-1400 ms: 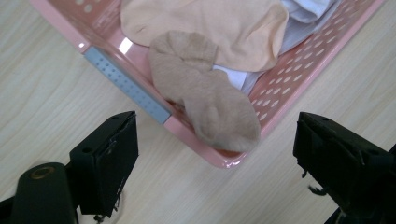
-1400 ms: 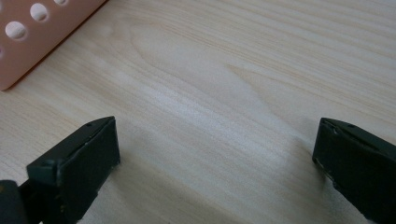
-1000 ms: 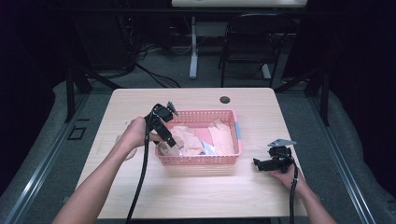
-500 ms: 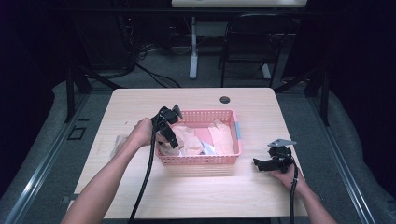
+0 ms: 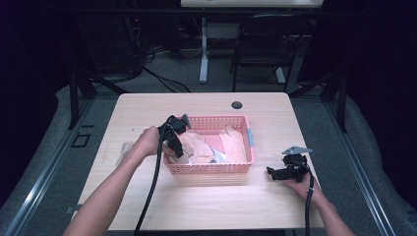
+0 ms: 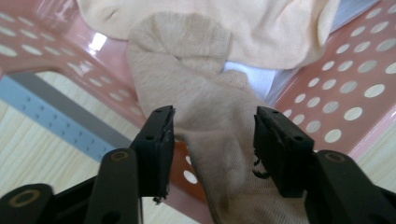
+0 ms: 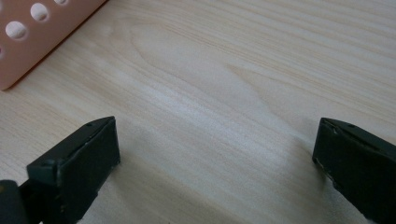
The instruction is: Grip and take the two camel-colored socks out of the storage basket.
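Dark room, chair and cables behind; pale wooden table [image 5: 147, 105] in front, carrying all items. Item one: beige sock [image 6: 219, 140], draped over the left wall of a pink perforated basket [image 5: 209, 167], one end lying inside among other cloth, the other hanging out toward the table's left edge. Left claw [image 6: 212, 135] sits over that wall with the sock between its jaws; the jaws have just been closing, and in the left gripper view the right pad looks to touch the fabric while a thin gap shows at the left pad, so the claw is partly spread around the sock and not yet pinching it. In the high view the left claw [image 5: 174, 140] is at the basket's left end, a hand [image 5: 146, 142] behind it, forearm entering from the table's near edge, black cable trailing down. Basket contents: further peach and beige cloths [image 5: 233, 143] heaped across the floor, a pale blue-white piece [image 6: 252, 77] under them. Basket stands at the middle of the table, slightly toward the near edge. A crumpled light cloth [image 5: 125, 150] lies on the table just left of the hand. Right claw [image 7: 215, 163] rests near the table's right edge, well apart from the basket, jaws spread wide over bare wood with nothing between them; the basket's corner shows at the upper left of the right gripper view. Small dark round fitting [image 5: 237, 104] near the far edge.
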